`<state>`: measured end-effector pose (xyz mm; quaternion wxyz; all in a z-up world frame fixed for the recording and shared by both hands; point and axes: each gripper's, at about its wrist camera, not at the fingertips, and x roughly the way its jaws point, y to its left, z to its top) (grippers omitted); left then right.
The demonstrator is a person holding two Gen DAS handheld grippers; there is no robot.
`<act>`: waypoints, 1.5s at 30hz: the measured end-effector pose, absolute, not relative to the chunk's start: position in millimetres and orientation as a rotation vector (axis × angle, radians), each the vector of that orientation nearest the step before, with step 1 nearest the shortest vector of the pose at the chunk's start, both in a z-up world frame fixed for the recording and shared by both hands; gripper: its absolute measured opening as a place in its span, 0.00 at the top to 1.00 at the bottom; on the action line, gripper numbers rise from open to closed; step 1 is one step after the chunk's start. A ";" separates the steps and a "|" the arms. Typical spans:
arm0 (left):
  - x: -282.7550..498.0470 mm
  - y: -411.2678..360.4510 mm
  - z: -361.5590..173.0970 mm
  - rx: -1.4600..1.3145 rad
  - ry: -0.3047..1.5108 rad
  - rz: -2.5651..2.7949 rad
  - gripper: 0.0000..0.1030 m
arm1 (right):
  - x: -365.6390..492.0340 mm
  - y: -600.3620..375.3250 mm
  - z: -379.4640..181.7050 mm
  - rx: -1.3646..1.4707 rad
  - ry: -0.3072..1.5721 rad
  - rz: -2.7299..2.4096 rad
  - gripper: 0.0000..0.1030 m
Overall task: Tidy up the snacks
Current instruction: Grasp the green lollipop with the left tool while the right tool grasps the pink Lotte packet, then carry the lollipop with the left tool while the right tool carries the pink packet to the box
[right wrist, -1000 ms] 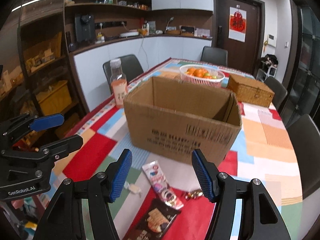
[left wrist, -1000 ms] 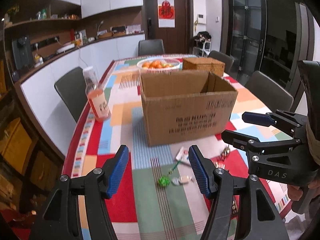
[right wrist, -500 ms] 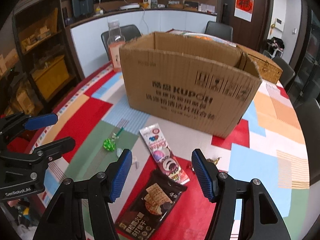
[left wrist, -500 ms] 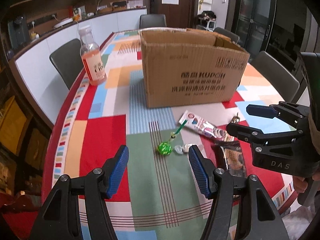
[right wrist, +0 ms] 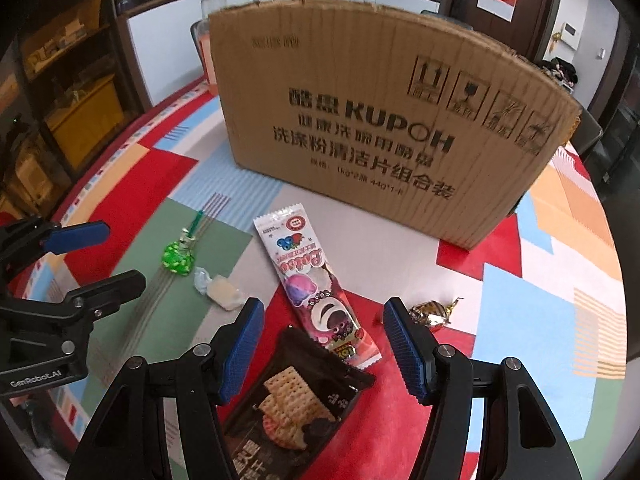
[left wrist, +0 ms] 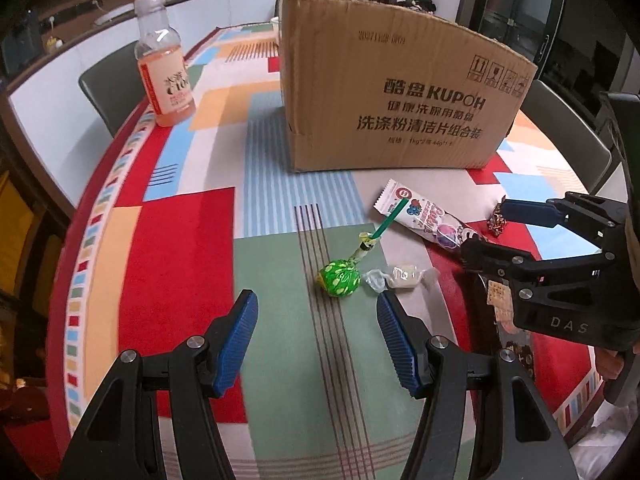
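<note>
Left hand-held gripper (left wrist: 314,334) and right hand-held gripper (right wrist: 322,344): both spread, empty, above the surface (left wrist: 180,248). Lollipop (left wrist: 340,278), white candy (left wrist: 402,276), wafer packet (right wrist: 316,284), cracker packet (right wrist: 296,404) lie before the cardboard box (right wrist: 380,120)

A green lollipop (left wrist: 340,279) lies flat beside a small white candy (left wrist: 402,275). A long pink-and-white snack pack (right wrist: 316,288) lies in front of the open brown cardboard box (right wrist: 384,120), its end resting on a dark cracker bag (right wrist: 288,404). A shiny gold candy (right wrist: 432,312) lies just to the right.
</note>
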<state>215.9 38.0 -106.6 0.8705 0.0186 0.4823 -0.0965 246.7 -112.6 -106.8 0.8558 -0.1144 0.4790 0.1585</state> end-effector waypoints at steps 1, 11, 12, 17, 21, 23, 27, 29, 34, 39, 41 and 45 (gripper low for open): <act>218.9 38.2 -109.2 0.036 1.015 -0.201 0.41 | 249.2 -112.7 -109.4 -0.238 1.013 0.335 0.39; 241.3 40.0 -126.6 -0.009 1.054 -0.220 0.49 | 269.7 -107.7 -124.4 -0.248 1.038 0.338 0.39; 242.4 39.8 -127.5 -0.010 1.056 -0.222 0.50 | 271.2 -107.2 -125.3 -0.247 1.041 0.339 0.39; 249.3 40.5 -132.5 -0.032 1.071 -0.234 0.58 | 280.7 -101.4 -133.8 -0.235 1.059 0.350 0.39; 252.8 39.8 -133.4 -0.031 1.067 -0.233 0.65 | 285.4 -94.6 -141.1 -0.228 1.069 0.354 0.39; 254.4 39.9 -133.5 -0.039 1.068 -0.236 0.68 | 286.6 -93.6 -143.5 -0.223 1.072 0.350 0.42; 255.8 39.4 -133.7 -0.051 1.069 -0.239 0.75 | 288.4 -89.6 -144.8 -0.218 1.065 0.355 0.53; 255.7 39.4 -133.3 -0.054 1.070 -0.238 0.76 | 289.3 -89.1 -143.6 -0.218 1.063 0.358 0.64; 251.2 38.6 -129.0 -0.057 1.057 -0.231 0.76 | 285.8 -89.2 -138.1 -0.237 1.039 0.359 0.71; 242.2 37.3 -115.2 -0.060 1.020 -0.230 0.76 | 277.6 -93.6 -126.5 -0.236 1.004 0.360 0.72; 238.9 37.0 -108.4 -0.064 1.004 -0.229 0.76 | 274.8 -97.5 -120.5 -0.232 0.989 0.356 0.72; 232.1 35.6 -93.0 -0.067 0.968 -0.233 0.76 | 267.8 -102.9 -107.2 -0.223 0.953 0.349 0.72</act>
